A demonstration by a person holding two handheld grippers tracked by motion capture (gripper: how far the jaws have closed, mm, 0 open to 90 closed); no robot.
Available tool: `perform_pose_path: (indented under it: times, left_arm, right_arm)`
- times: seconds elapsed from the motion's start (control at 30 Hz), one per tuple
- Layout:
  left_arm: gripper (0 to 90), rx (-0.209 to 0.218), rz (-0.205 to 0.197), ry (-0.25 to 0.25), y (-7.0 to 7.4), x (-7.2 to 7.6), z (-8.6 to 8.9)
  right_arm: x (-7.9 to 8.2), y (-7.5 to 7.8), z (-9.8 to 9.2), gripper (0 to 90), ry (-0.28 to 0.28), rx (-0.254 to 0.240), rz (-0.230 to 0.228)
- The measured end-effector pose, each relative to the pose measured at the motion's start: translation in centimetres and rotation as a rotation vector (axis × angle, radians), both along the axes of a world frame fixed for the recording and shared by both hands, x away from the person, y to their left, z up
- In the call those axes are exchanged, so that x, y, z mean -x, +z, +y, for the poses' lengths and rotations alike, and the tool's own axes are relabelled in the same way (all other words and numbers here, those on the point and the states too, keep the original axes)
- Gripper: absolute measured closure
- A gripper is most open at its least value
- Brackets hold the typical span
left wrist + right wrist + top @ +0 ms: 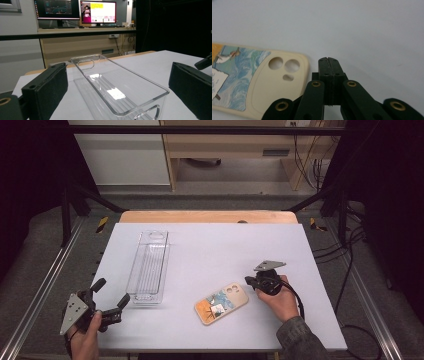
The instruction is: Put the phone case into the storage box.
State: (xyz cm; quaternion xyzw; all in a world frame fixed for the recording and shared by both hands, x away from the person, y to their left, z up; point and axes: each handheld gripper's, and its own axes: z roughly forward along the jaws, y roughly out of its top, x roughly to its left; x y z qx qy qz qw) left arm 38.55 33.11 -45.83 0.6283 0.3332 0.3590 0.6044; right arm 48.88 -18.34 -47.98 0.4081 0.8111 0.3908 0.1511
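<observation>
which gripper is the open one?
The left gripper, by the clear bin: fingers spread wide. The right gripper, beside the phone case, has fingers pressed together.

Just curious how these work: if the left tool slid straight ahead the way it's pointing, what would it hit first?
Most likely the clear plastic bin. The left tool is open and aimed at the bin's near end, which sits between its jaws in the left gripper view.

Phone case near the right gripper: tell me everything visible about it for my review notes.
The phone case is cream-coloured with rounded corners and lies flat, back up, on the white table. Its back carries a blue, wavy print with an orange patch at one end. The other end has two round camera holes and a small oval one. It lies slanted, front and centre. The shut right gripper rests beside its camera end, apparently not touching.
</observation>
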Motion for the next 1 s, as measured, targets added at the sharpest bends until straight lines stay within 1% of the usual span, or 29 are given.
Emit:
perform_pose_path:
  times: [0.03, 0.07, 0.1, 0.13, 0.17, 0.2, 0.23, 0.27, 0.3, 0.33, 0.37, 0.4, 0.43, 0.47, 0.5, 0.53, 0.7, 0.8, 0.83, 0.87, 0.93, 0.97, 1.0]
  left_arm:
    - [1.9, 0.000, 0.000, 0.000, 0.0, 0.0, 0.0]
    - [1.9, -0.001, 0.000, 0.000, 0.0, 0.0, 0.0]
    - [1.9, -0.001, 0.000, -0.001, 0.0, 0.0, 0.0]
    - [2.0, -0.001, 0.000, 0.000, 0.0, 0.0, 0.0]
    - [1.9, -0.001, 0.000, 0.000, 0.0, 0.0, 0.0]
    - [1.9, -0.001, 0.000, 0.000, 0.0, 0.0, 0.0]
    - [1.9, -0.002, 0.000, -0.001, 0.0, 0.0, 0.0]
    - [1.9, -0.001, 0.000, 0.000, 0.0, 0.0, 0.0]
    - [2.0, -0.001, 0.000, 0.000, 0.0, 0.0, 0.0]
    - [1.9, -0.001, 0.001, -0.001, 0.0, 0.0, 0.0]
    - [1.9, -0.001, 0.001, -0.001, 0.0, 0.0, 0.0]
    - [1.9, -0.002, 0.001, -0.001, 0.0, 0.0, -0.1]
    - [1.9, -0.002, 0.001, -0.001, 0.0, 0.0, -0.1]
    - [1.8, -0.001, 0.001, -0.002, 0.0, 0.0, -0.1]
    - [1.8, -0.001, 0.001, -0.002, 0.0, 0.0, -0.1]
    - [1.7, 0.000, 0.002, -0.001, 0.0, 0.0, -0.1]
    - [1.3, 0.003, 0.004, 0.003, 0.0, 0.0, -0.1]
    - [1.3, 0.002, 0.006, 0.006, 0.1, 0.1, -0.1]
    - [1.2, 0.001, 0.007, 0.005, 0.1, 0.1, -0.1]
    - [1.2, -0.001, 0.007, 0.004, 0.1, 0.1, -0.1]
    - [1.0, -0.005, 0.009, 0.004, 0.1, 0.1, -0.2]
    - [1.0, -0.009, 0.013, 0.005, 0.2, 0.1, -0.3]
    - [1.0, -0.014, 0.017, 0.004, 0.2, 0.2, -0.4]
  right_arm:
    - [0.1, 0.3, -0.2, 90.0, -0.016, -0.012, -0.019]
    - [0.1, 0.3, -0.2, 90.0, -0.016, -0.012, -0.019]
    - [0.2, 0.5, -0.4, 90.0, -0.035, -0.022, -0.034]
    - [0.4, 0.8, -0.7, 90.0, -0.061, -0.048, -0.065]
    - [0.5, 1.0, -0.9, 90.0, -0.068, -0.056, -0.081]
    - [0.5, 1.0, -0.9, 90.0, -0.068, -0.056, -0.081]
    - [0.9, 1.3, -1.3, 86.3, -0.090, -0.081, -0.114]
    - [1.1, 1.4, -1.5, 84.1, -0.098, -0.085, -0.134]
    - [1.1, 1.4, -1.5, 84.1, -0.098, -0.085, -0.134]
    - [1.6, 1.5, -1.9, 76.6, -0.119, -0.101, -0.167]
    - [1.6, 1.5, -1.9, 76.6, -0.119, -0.101, -0.167]
    - [2.1, 1.6, -2.2, 65.8, -0.141, -0.121, -0.197]
    - [2.1, 1.6, -2.2, 65.8, -0.141, -0.121, -0.197]
    - [2.5, 1.7, -2.4, 50.8, -0.166, -0.133, -0.218]
    - [2.5, 1.7, -2.4, 50.8, -0.166, -0.133, -0.218]
    - [2.9, 1.7, -2.7, 38.2, -0.198, -0.151, -0.225]
    - [4.1, 1.9, -3.3, 17.4, -0.249, -0.185, -0.270]
    - [5.0, 1.9, -3.6, 10.2, -0.265, -0.188, -0.299]
    - [5.4, 1.9, -3.7, 9.0, -0.267, -0.188, -0.317]
    - [5.8, 1.8, -3.8, 8.2, -0.268, -0.191, -0.337]
    - [6.5, 1.7, -4.1, 7.1, -0.273, -0.203, -0.359]
    - [6.5, 1.7, -4.1, 7.1, -0.273, -0.203, -0.359]
    - [7.2, 1.2, -4.4, 6.5, -0.273, -0.213, -0.391]
